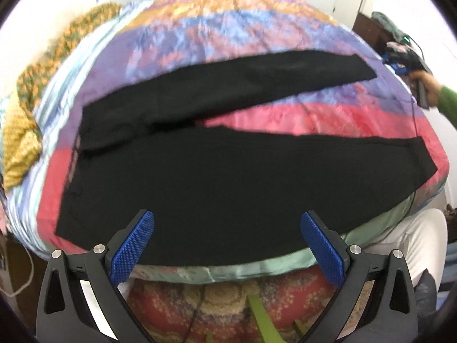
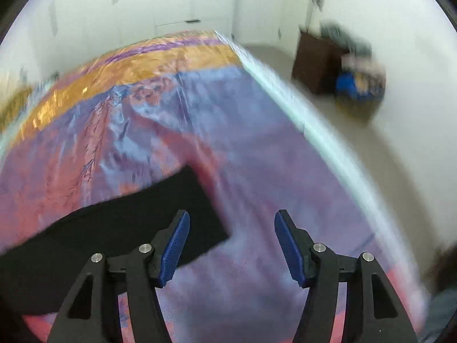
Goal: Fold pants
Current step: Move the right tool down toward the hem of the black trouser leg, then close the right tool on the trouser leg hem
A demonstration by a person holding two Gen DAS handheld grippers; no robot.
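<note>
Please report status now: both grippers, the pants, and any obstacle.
Left gripper open, empty. Right gripper open, empty. Black pants flat on bedspread, legs apart. Nothing in way.

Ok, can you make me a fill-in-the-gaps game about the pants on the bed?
1. The pants lying on the bed are coloured ____.
2. The pants' two legs lie spread ____, with the bedcover showing between them.
3. The pads of the left gripper are coloured ____.
4. The right gripper holds ____ between its pads.

Missing words: black; apart; blue; nothing
</note>
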